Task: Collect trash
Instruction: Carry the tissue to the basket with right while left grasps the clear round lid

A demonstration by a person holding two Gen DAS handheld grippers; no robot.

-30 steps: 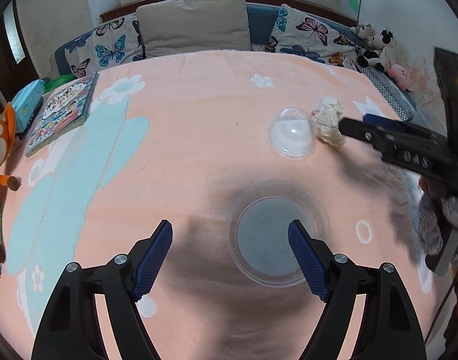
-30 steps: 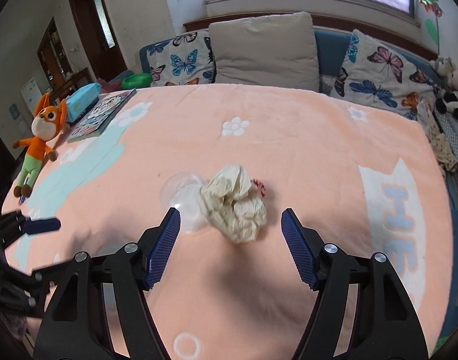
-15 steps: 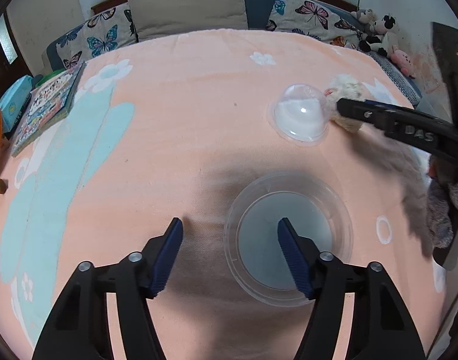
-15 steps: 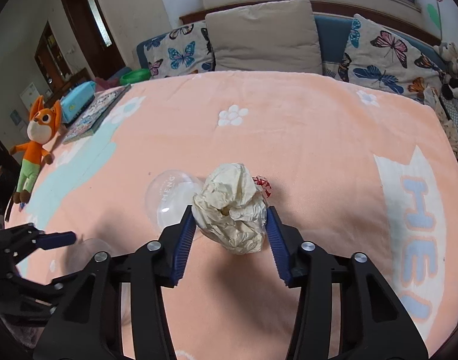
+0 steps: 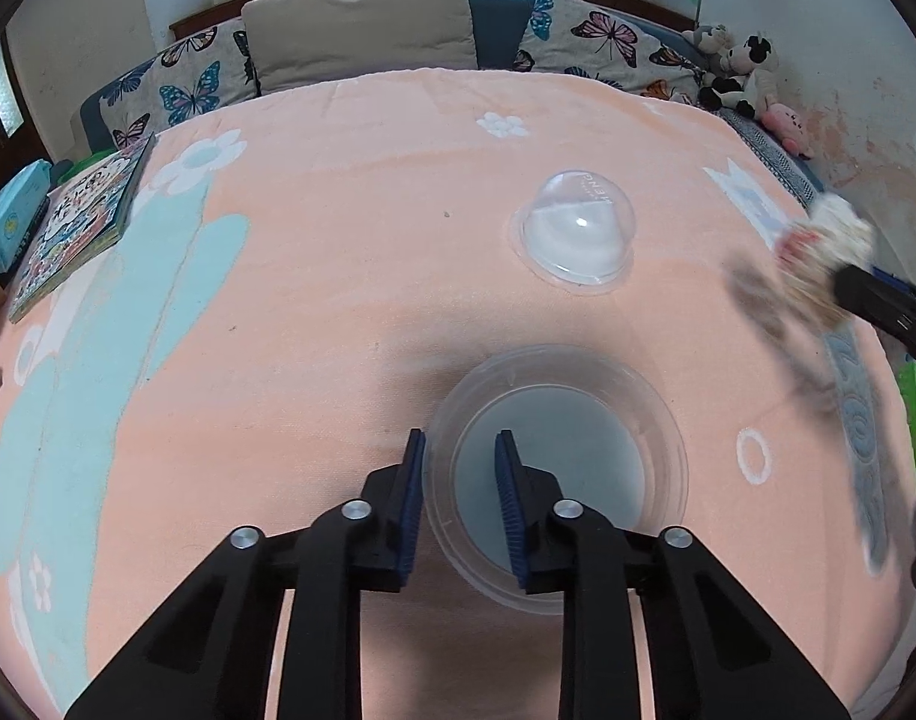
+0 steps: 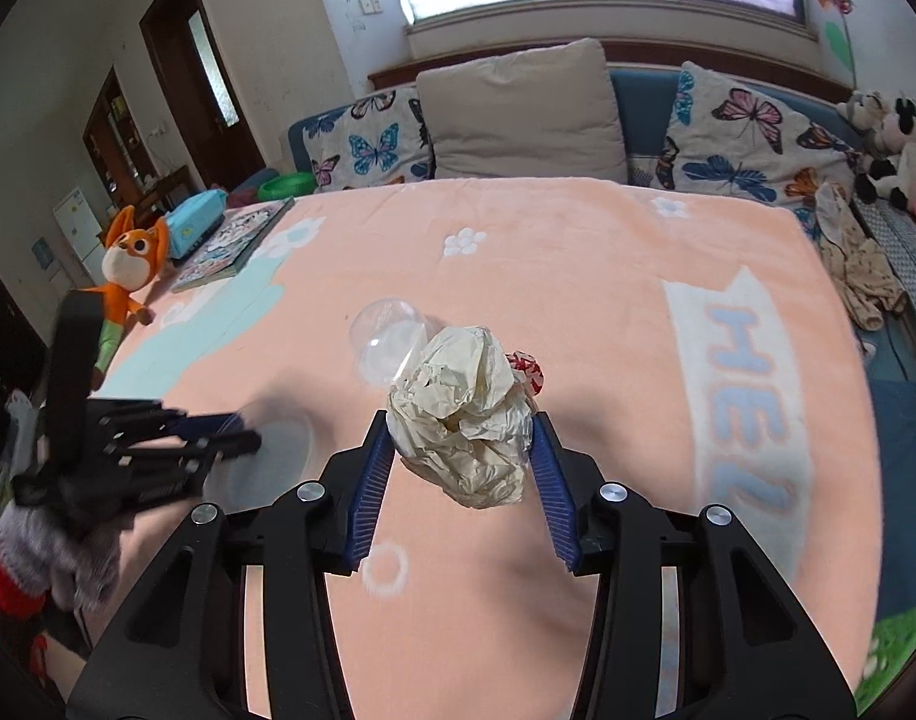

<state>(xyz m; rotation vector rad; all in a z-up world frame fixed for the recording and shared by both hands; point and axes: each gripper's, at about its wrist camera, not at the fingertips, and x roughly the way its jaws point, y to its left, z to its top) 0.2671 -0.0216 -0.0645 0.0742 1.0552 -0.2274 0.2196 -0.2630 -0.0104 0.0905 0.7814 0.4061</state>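
Three trash items: crumpled paper ball [image 6: 465, 414] clamped off the blanket [image 6: 578, 264] in the right gripper [image 6: 461, 420]; clear dome lid [image 5: 577, 228] farther back; clear bowl [image 5: 557, 474], its near-left rim between the closing left gripper [image 5: 460, 450] jaws. Only the right view shows the fox toy [image 6: 128, 264].

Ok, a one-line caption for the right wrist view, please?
Right tongs clamp crumpled paper above the peach blanket; clear dome lid lies behind, left tongs at left.

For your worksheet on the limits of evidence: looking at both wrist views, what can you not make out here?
- Left wrist view: the crumpled paper ball is motion-blurred at the right edge; the right tongs are cut off there.
- Left wrist view: whether the left tongs, closing across the clear bowl rim, press it yet.
- Right wrist view: the paper ball hides most of the red-and-white scrap.
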